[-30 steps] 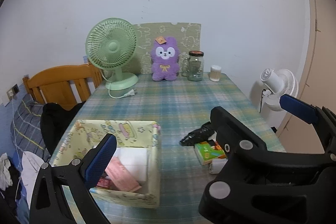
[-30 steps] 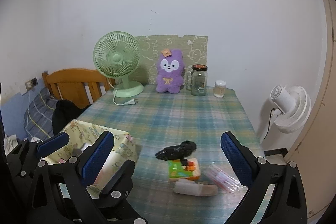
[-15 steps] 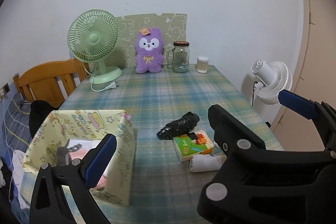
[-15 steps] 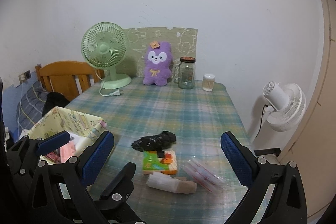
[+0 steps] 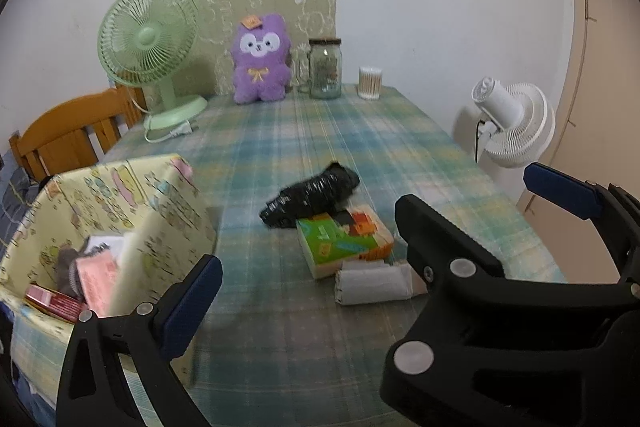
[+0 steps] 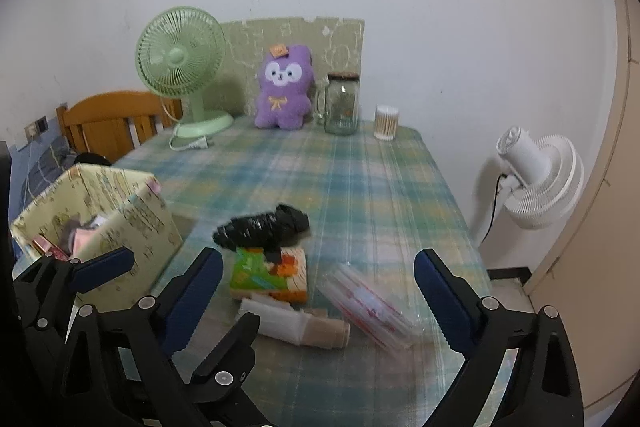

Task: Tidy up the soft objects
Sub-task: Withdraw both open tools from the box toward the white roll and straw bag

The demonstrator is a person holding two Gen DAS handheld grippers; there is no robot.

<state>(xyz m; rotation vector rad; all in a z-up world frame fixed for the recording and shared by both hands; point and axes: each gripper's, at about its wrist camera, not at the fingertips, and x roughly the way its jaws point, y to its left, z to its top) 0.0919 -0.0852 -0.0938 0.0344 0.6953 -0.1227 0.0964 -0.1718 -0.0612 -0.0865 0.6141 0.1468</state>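
Observation:
A black bundle (image 5: 312,195) (image 6: 262,227), a green and orange tissue pack (image 5: 344,241) (image 6: 270,273), a rolled white cloth (image 5: 376,283) (image 6: 292,323) and a clear packet with red print (image 6: 368,307) lie together on the plaid table. A yellow patterned box (image 5: 120,211) (image 6: 100,211) at the left holds pink and red items. My left gripper (image 5: 372,231) is open and empty, above the tissue pack and cloth. My right gripper (image 6: 318,291) is open and empty, just above the pile.
A green desk fan (image 5: 148,43), a purple plush (image 5: 260,59), a glass jar (image 5: 325,69) and a cotton-swab tub (image 5: 370,83) stand at the table's far edge. A wooden chair (image 5: 68,139) is at the left. A white floor fan (image 5: 512,123) stands at the right.
Both grippers have moved right and nearer the pile. The yellow box has slid to the left edge of both views. Both stay open and empty.

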